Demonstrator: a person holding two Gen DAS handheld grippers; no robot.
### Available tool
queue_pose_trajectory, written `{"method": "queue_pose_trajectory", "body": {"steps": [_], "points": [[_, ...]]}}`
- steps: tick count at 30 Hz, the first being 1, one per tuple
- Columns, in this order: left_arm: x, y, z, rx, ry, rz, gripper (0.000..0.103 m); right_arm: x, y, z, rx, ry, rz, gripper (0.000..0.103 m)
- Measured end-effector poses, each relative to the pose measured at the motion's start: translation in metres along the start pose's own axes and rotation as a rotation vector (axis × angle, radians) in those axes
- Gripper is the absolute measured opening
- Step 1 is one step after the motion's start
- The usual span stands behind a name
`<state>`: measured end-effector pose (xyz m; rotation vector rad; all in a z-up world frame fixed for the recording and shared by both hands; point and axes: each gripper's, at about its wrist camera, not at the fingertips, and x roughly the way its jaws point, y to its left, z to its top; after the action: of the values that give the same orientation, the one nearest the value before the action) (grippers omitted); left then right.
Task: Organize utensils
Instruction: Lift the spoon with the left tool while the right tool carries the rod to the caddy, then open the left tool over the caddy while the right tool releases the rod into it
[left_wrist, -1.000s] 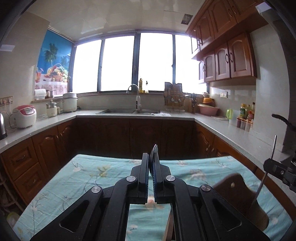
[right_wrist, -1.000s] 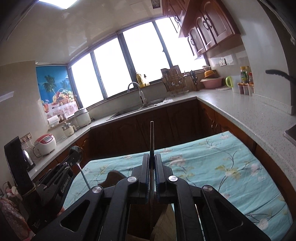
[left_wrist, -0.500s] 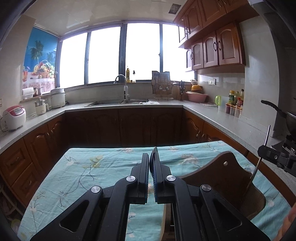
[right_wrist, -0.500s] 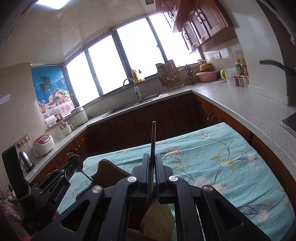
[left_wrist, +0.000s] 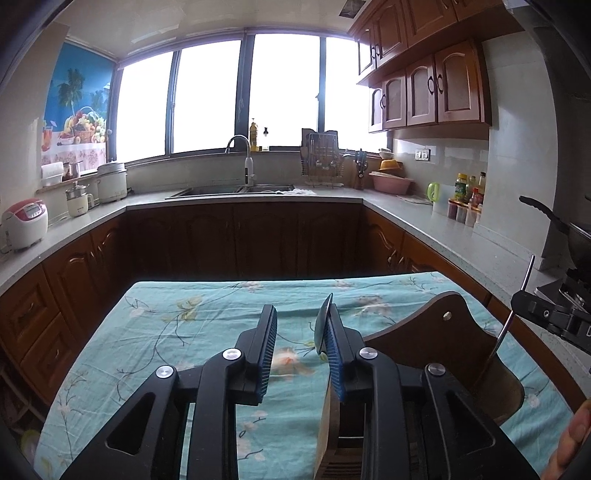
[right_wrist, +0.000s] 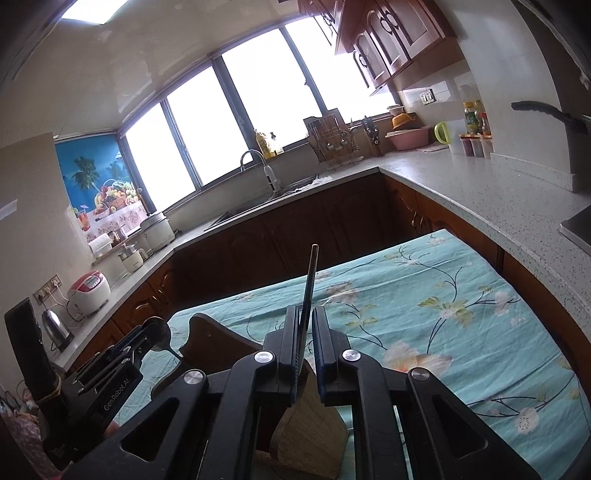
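Note:
My left gripper (left_wrist: 300, 317) is open; a spoon (left_wrist: 320, 325) leans against its right finger, bowl up. My right gripper (right_wrist: 306, 317) is slightly open; a thin metal utensil handle (right_wrist: 309, 280) rests against its left finger, and its lower end goes down into the wooden utensil holder (right_wrist: 310, 428). The holder's dark curved back (left_wrist: 439, 343) stands on the floral cloth, right of my left gripper. In the right wrist view the left gripper (right_wrist: 147, 341) shows with the spoon bowl (right_wrist: 159, 332).
The teal floral cloth (left_wrist: 192, 332) covers the table. Kitchen counters wrap around it, with a sink (left_wrist: 236, 190), a rice cooker (left_wrist: 24, 221), a dish rack (left_wrist: 323, 158) and a pan handle (left_wrist: 543, 210) at the right.
Both grippers have opened: the left wide, the right a little. Both cameras have tilted down, so more of the cloth and holder shows.

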<state>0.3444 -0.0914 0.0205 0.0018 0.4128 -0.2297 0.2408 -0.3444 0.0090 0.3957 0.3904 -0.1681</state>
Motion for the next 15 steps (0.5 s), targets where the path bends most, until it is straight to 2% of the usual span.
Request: {"method": "queue_pose_trajectory", "body": {"steps": [4,6,8,10,11,12,14,15], "points": [[-0.005,0.002,-0.001,-0.016,-0.005,-0.002,0.04,-0.002,0.001,0.001,0.006,0.009,0.0,0.014],[-0.009,0.004,-0.001,-0.023,-0.007,-0.002,0.05,-0.005,0.0,0.001,0.016,0.008,-0.005,0.037],[-0.014,0.006,-0.004,-0.031,-0.014,-0.001,0.057,-0.01,-0.002,0.001,0.028,0.0,-0.002,0.05],[-0.02,0.007,-0.004,-0.037,-0.016,-0.004,0.066,-0.016,-0.002,0.002,0.036,-0.008,-0.003,0.054],[-0.024,0.009,-0.004,-0.042,-0.021,-0.007,0.07,-0.02,-0.002,0.002,0.041,-0.01,0.001,0.06],[-0.028,0.009,-0.008,-0.044,-0.023,-0.008,0.073,-0.022,-0.003,0.001,0.047,-0.01,0.007,0.07],[-0.034,0.013,-0.011,-0.052,-0.02,-0.009,0.076,-0.03,-0.002,-0.001,0.055,-0.018,0.02,0.082],[-0.037,0.016,-0.013,-0.06,-0.017,-0.015,0.076,-0.034,-0.001,-0.001,0.054,-0.022,0.022,0.085]]}}
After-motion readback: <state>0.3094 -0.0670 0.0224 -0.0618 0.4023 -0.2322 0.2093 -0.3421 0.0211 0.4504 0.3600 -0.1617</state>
